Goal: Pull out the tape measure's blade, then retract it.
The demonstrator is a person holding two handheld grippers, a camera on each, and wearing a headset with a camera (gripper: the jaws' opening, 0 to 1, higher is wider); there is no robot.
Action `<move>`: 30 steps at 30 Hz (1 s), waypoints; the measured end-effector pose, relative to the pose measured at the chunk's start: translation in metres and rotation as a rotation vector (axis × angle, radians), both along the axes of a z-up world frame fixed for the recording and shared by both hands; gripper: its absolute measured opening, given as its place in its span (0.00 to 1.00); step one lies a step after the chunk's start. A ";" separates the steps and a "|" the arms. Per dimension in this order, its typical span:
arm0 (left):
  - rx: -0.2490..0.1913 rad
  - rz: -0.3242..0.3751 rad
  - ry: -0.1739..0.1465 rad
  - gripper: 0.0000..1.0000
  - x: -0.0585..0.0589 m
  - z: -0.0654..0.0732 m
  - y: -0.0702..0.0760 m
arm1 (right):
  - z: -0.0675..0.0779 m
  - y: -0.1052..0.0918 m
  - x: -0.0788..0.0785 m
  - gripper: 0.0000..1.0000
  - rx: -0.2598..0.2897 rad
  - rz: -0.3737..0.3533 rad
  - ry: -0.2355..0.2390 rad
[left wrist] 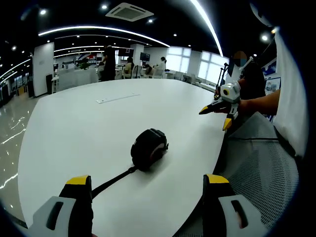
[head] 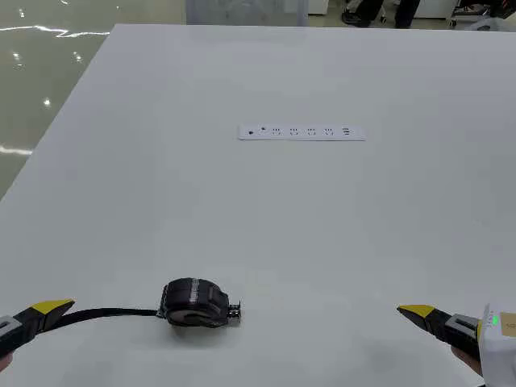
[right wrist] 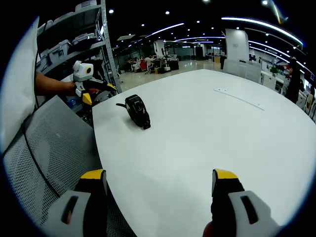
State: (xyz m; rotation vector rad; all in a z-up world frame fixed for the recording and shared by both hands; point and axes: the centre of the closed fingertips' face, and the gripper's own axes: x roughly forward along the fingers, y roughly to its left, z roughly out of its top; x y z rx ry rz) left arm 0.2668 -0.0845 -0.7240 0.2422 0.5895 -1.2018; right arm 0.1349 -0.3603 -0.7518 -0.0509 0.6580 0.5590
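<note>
1. The white counter (head: 322, 226) carries everything. A power strip (head: 301, 132) lies flat towards its far side, well apart from the work.

2. The left gripper (left wrist: 147, 180) sits low at the near left edge with its jaws spread wide and nothing between them. The right gripper (right wrist: 159, 174) sits at the near right edge, its jaws also wide apart and empty. The two are well apart, with the tape measure between them and closer to the left one.

3. The tape measure (head: 196, 302), a dark rounded case, rests on the counter near the front edge. Neither gripper touches it.

4. Its black strap (head: 105, 313) trails flat across the counter from the case towards the left gripper and ends close by that gripper's yellow tip. The open jaws are not pinching it.

5. The blade hook (head: 235, 310) pokes out at the case's right end, on the side facing the right gripper. The blade looks fully wound in.

6. By my reading, the pull-out has not begun and this is the approach. The next move likely calls for the left gripper to steady the case or strap. The right gripper would then close on the small hook and draw it straight away from the case.
</note>
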 end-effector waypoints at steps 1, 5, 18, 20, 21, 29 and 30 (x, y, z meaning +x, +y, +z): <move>0.000 -0.008 0.001 0.90 0.000 0.000 -0.002 | -0.001 0.000 0.001 0.89 0.002 0.002 -0.001; 0.000 -0.030 -0.004 0.90 0.002 0.001 -0.008 | -0.004 0.000 0.003 0.89 -0.004 0.014 0.006; 0.008 -0.118 -0.009 0.89 0.007 0.000 -0.028 | -0.006 0.008 0.015 0.87 -0.007 0.063 0.007; 0.008 -0.132 -0.008 0.89 0.008 0.000 -0.030 | -0.005 0.009 0.017 0.87 -0.006 0.070 0.007; 0.009 -0.139 -0.009 0.88 0.008 0.000 -0.032 | -0.006 0.010 0.018 0.87 -0.007 0.075 0.007; 0.022 -0.190 -0.006 0.88 0.010 -0.002 -0.039 | -0.007 0.015 0.028 0.87 -0.005 0.103 0.005; 0.023 -0.194 -0.006 0.88 0.010 -0.002 -0.040 | -0.007 0.016 0.029 0.87 -0.005 0.107 0.005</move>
